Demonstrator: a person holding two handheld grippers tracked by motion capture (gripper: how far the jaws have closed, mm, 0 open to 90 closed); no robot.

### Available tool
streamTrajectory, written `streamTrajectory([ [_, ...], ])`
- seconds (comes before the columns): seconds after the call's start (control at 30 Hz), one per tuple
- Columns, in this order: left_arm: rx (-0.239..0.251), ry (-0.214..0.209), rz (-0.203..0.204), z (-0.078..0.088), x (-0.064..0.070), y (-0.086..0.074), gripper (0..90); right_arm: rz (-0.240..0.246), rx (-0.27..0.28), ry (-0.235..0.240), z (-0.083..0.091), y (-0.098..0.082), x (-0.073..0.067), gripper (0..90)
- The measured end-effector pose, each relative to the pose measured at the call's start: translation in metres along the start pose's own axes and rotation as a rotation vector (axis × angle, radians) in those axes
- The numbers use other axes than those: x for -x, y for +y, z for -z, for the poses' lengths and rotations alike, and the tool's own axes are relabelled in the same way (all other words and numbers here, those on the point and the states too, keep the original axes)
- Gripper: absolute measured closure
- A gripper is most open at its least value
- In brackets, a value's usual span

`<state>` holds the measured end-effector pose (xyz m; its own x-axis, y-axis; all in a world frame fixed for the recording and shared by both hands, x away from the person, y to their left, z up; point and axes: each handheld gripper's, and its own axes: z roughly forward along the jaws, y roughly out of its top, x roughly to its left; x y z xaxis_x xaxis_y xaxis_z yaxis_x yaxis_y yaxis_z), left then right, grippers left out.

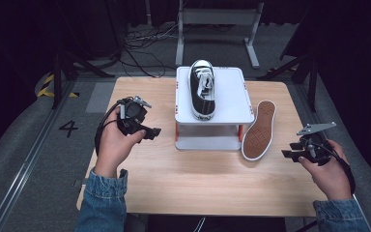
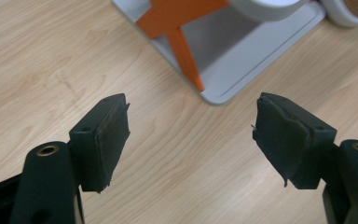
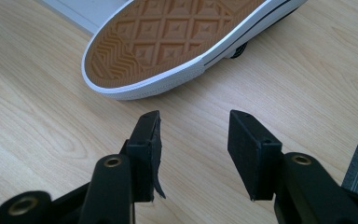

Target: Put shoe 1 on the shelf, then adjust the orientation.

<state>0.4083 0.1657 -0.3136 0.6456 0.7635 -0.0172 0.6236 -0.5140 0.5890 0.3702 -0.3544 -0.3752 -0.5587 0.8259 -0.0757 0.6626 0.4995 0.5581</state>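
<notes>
A black sneaker (image 1: 202,89) with white laces stands upright on a white two-level stand (image 1: 232,99) at the table's middle back. Its mate (image 1: 259,129) lies on its side right of the stand, brown sole (image 3: 168,37) showing. My left gripper (image 1: 150,132) hovers left of the stand, jaws wide apart and empty; in the left gripper view (image 2: 191,135) it looks at the stand's lower shelf (image 2: 256,60) and orange strut (image 2: 182,46). My right gripper (image 1: 290,154) is at the table's right edge, jaws partly open with nothing between them, pointing at the tipped shoe from a short way off (image 3: 193,154).
The light wooden table (image 1: 198,179) has bare room in front of the stand. Beyond the far edge stand a white frame (image 1: 217,29) and loose cables on a dark floor. A grey floor strip marked 4 (image 1: 68,128) lies to the left.
</notes>
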Motion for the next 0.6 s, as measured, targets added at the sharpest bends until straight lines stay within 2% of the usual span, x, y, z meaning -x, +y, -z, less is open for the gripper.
streamTrajectory([
  [0.27, -0.008, 0.016, 0.003, -0.005, -0.006, -0.007, 26.8, -0.013, 0.019, 0.026, -0.005, 0.011, 0.004, 60.2],
  [0.53, -0.028, 0.033, 0.025, -0.008, -0.015, -0.014, 26.7, -0.009, 0.005, 0.014, -0.02, 0.042, 0.015, 80.1],
  [0.6, -0.031, 0.035, 0.027, -0.008, -0.015, -0.015, 26.7, -0.01, 0.002, 0.024, -0.023, 0.05, 0.017, 83.8],
])
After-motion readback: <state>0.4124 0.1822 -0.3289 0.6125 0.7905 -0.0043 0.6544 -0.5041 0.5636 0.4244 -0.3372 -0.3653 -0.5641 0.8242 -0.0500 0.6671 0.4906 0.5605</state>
